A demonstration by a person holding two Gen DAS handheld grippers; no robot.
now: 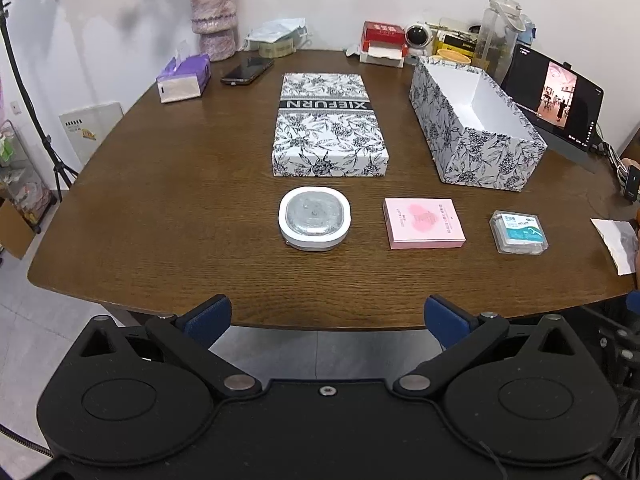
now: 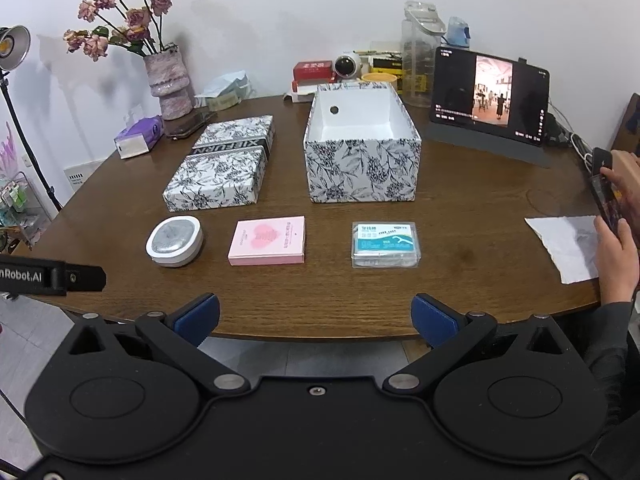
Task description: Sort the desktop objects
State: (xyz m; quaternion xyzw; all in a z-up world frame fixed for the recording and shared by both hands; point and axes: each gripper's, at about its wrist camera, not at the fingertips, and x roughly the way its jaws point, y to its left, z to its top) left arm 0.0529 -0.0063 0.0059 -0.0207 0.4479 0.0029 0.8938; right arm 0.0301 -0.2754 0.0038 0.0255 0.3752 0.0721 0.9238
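Holding both tools back over the near edge of the desk (image 1: 160,208), we kept the left tongs (image 1: 327,316) and the right tongs (image 2: 316,314) spread wide with nothing between their blue pads. Ahead of us three small things lay in a row across the desk, well apart from each other: a white round-cornered case (image 1: 315,218) on the left, a pink box (image 1: 424,223) in the middle, a clear plastic case (image 2: 385,245) on the right. Behind the row stood the open patterned box (image 2: 362,148), empty as far as we could see, and to its left the patterned lid (image 1: 329,126), lying flat with its long axis running away from us.

We judged the white case nearest our left tongs, almost straight ahead, and the clear case nearest our right, slightly right of centre. The pink box lay with its long side across our line of reach.

Bare wood lay around each item. A person's hand (image 2: 614,248) and a sheet of paper (image 2: 568,246) occupied the far right edge, worth avoiding.
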